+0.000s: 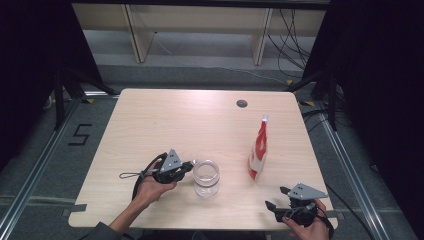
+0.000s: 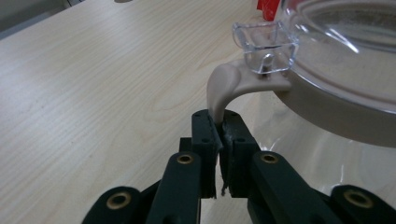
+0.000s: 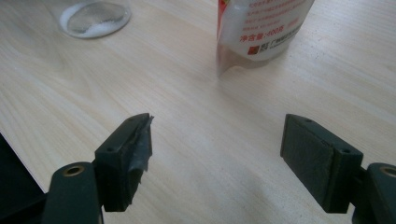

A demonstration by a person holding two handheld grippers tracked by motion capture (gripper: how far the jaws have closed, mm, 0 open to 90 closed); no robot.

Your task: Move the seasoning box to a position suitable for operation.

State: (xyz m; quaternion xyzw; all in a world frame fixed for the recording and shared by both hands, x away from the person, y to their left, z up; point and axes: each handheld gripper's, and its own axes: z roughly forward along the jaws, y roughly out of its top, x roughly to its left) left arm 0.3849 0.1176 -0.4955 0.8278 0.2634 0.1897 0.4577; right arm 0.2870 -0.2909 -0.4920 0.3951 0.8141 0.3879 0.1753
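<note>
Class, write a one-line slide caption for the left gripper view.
Left gripper, jaws shut on the beige latch lever of a clear glass jar standing on the pale wooden table.

Wooden table (image 1: 165,120): jar (image 1: 206,178), probably pouch (image 1: 258,150).

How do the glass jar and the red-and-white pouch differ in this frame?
The glass jar is clear, round and squat; the pouch is opaque, flat-sided and taller. The left gripper is shut on the jar's beige latch; the pouch stands untouched, the right gripper open nearby. Both stand upright on the table.
</note>
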